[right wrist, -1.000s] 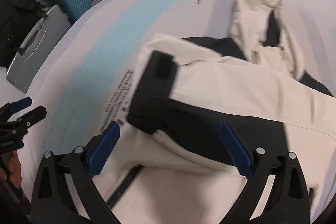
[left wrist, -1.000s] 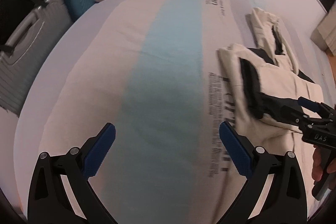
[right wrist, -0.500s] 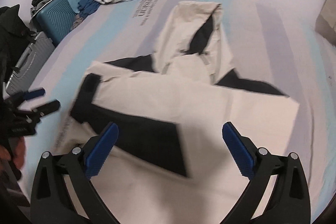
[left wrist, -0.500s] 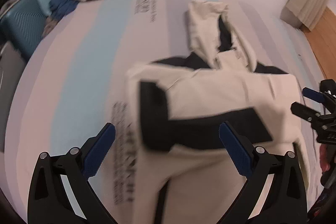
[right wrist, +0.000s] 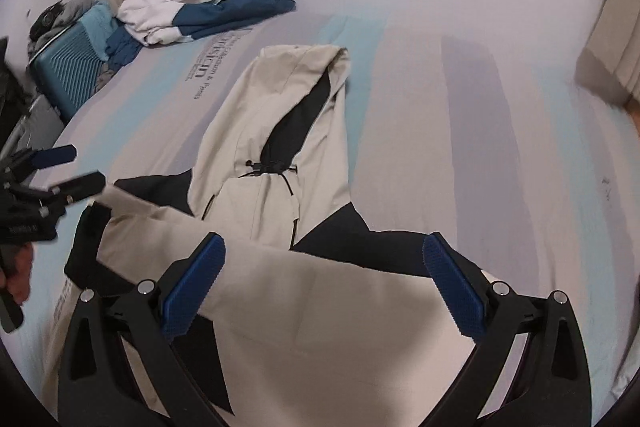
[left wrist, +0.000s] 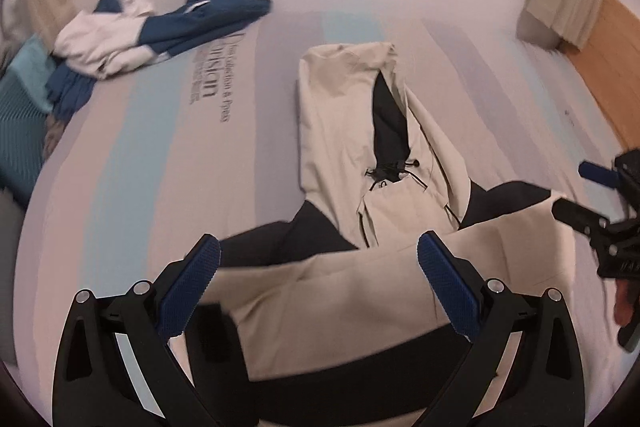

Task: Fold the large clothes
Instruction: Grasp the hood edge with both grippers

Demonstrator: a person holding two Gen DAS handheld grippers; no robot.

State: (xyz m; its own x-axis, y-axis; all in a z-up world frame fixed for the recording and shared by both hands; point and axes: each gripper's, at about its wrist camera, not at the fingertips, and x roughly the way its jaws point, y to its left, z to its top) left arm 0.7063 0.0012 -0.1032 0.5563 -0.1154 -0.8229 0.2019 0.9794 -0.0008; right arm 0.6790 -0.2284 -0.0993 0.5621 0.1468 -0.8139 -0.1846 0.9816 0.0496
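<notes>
The cream-and-black jacket (right wrist: 280, 155) lies spread on the bed (right wrist: 480, 87), hood toward the far end, with its sleeves folded across the body so that the near part forms a broad cream band edged in black. The left gripper (left wrist: 318, 291) hovers above that band near the jacket's left side, its jaws wide and holding nothing. The right gripper (right wrist: 324, 283) hangs over the same band nearer the jacket's right side, jaws likewise spread wide and empty. Each gripper shows at the edge of the other's view, off to the jacket's two sides.

The step in hand seems to be the pause between folds: sleeves are in, and the length of the jacket is not yet doubled. The next move likely calls for both grippers to come down on the jacket, either at the hem corners or at the hood, pinch all layers together, and carry that end over the body evenly so the sleeves do not slip out.

Beyond the hood, a blue-and-white garment (left wrist: 160, 31) lies crumpled at the far end of the bed, with a teal suitcase (right wrist: 68, 71) to the left of it.
</notes>
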